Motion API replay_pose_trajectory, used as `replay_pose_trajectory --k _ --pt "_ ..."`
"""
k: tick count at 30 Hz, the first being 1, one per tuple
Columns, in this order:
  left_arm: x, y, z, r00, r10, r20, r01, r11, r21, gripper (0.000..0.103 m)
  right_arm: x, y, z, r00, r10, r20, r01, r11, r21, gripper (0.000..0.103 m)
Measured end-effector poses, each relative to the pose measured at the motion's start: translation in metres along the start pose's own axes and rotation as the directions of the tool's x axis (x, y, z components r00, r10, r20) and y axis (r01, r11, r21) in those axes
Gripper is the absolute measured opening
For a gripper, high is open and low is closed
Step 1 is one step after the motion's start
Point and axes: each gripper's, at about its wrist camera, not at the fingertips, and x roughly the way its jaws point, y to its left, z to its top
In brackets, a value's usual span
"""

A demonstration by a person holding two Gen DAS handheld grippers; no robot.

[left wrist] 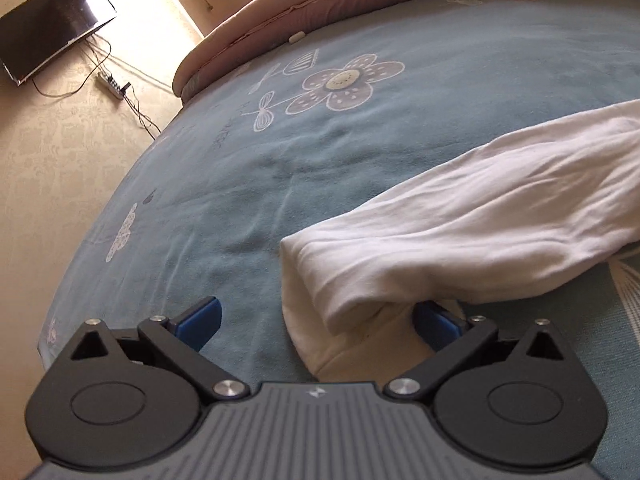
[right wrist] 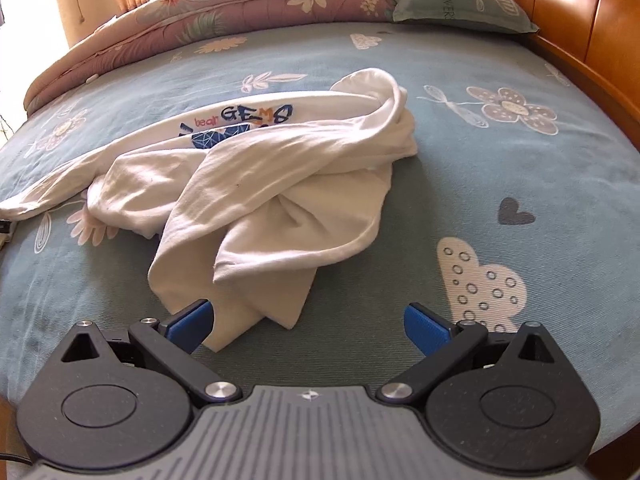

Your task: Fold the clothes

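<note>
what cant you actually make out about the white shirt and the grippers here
- Right wrist view: the white shirt is bunched, so folds cover much of its print.
- Left wrist view: the sleeve runs off the right edge; its cuff hides part of one finger of the left hand-held gripper.
- Right hand-held gripper: whether its left finger touches cloth is unclear.

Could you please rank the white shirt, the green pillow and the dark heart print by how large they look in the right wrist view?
1. white shirt, clearly largest.
2. green pillow, though it lies farther back, so its real size is unsure.
3. dark heart print, smallest.
</note>
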Motion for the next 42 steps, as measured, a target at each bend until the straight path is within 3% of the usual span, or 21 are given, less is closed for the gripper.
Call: replay_pose_trajectory --k 4,7,10,14,18,21,25,27,29,31,33,37,42 --pt "-0.006 0.012 -0.001 0.982 -0.191 -0.001 0.19 0.979 -0.07 0.101 0.007 -0.004 -0.002 1.0 -0.018 -0.024 0.018 1.0 0.014 0.103" --pt "0.005 -0.008 -0.001 0.985 -0.173 -0.019 0.173 0.985 -0.015 0.102 0.008 0.0 -0.004 1.0 -0.001 -0.031 0.002 1.0 0.018 0.103" --pt "0.008 -0.007 -0.002 0.993 -0.12 -0.012 0.12 0.992 -0.024 0.103 0.003 0.007 -0.003 1.0 0.009 -0.017 -0.009 1.0 -0.01 0.103" --pt "0.017 0.03 -0.016 0.998 0.001 -0.059 -0.004 0.998 -0.056 0.103 0.003 0.008 0.0 1.0 -0.006 -0.007 0.006 1.0 -0.025 0.103" --pt "0.038 0.09 -0.033 0.977 0.146 -0.156 -0.166 0.978 -0.125 0.102 0.007 0.007 0.001 1.0 0.003 -0.02 -0.003 1.0 -0.009 0.103" --pt "0.044 0.125 -0.04 0.957 0.203 -0.205 -0.239 0.956 -0.17 0.1 0.009 0.009 0.0 1.0 0.002 -0.027 -0.003 1.0 -0.019 0.103" --pt "0.018 0.123 -0.036 0.992 0.083 -0.092 -0.099 0.977 -0.188 0.1 0.012 0.014 0.0 1.0 0.003 -0.031 -0.004 1.0 -0.023 0.103" --pt "0.002 0.102 -0.029 1.0 -0.022 -0.017 0.02 0.992 -0.123 0.101 0.013 0.019 0.001 0.999 0.007 -0.034 -0.008 1.0 -0.028 0.103" --pt "-0.001 0.072 -0.021 0.996 -0.083 0.022 0.083 0.996 -0.018 0.101 0.014 0.024 0.002 0.999 0.016 -0.037 -0.018 0.999 -0.035 0.103" --pt "0.004 0.043 -0.014 0.998 -0.048 0.038 0.044 0.996 0.078 0.101 0.012 0.029 0.002 0.999 0.029 -0.038 -0.03 0.999 -0.04 0.103" --pt "0.015 0.025 -0.01 0.999 0.011 0.041 -0.015 0.995 0.1 0.101 0.01 0.032 0.002 0.999 0.031 -0.036 -0.032 0.998 -0.046 0.103" --pt "0.037 0.041 -0.007 0.996 0.082 0.022 -0.082 0.997 -0.015 0.103 0.006 0.032 0.002 0.999 0.011 -0.032 -0.013 0.998 -0.055 0.103" --pt "0.051 0.095 -0.021 0.974 0.22 -0.05 -0.224 0.969 -0.108 0.103 0.009 0.024 0.003 0.999 -0.007 -0.036 0.006 0.999 -0.035 0.103"
